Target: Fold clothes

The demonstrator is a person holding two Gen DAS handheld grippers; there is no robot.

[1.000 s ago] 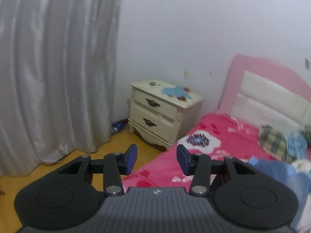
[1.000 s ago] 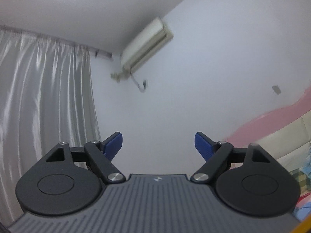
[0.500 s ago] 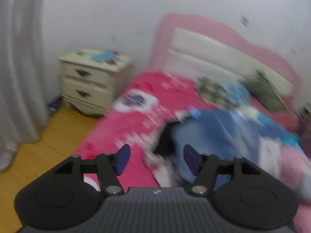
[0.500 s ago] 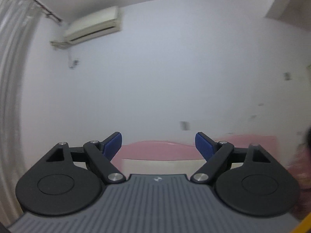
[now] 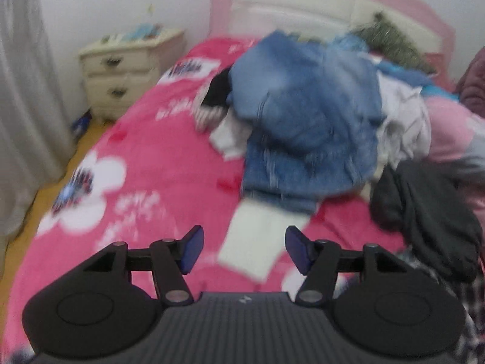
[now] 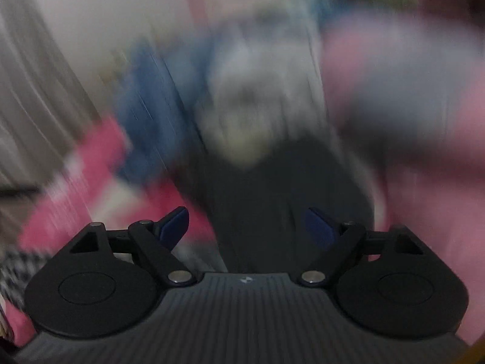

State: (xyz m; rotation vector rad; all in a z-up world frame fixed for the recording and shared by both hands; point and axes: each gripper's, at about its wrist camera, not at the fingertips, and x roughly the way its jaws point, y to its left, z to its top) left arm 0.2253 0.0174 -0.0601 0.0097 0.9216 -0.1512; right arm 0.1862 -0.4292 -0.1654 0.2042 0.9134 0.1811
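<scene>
Both grippers spread and empty, angled down so they can grab something: left gripper (image 5: 242, 250) over the bed (image 5: 157, 163) near the clothes pile (image 5: 309, 121), right gripper (image 6: 247, 227) probably above a dark garment (image 6: 272, 188), too blurry.

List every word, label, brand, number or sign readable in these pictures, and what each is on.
None can be read.
White lettering on the pink bedspread: too blurred to read.
Small white emblem on the left gripper body: a mark, no legible letters.
Same emblem on the right gripper body: also illegible.
Items on the nightstand: too blurred to tell any print.
</scene>
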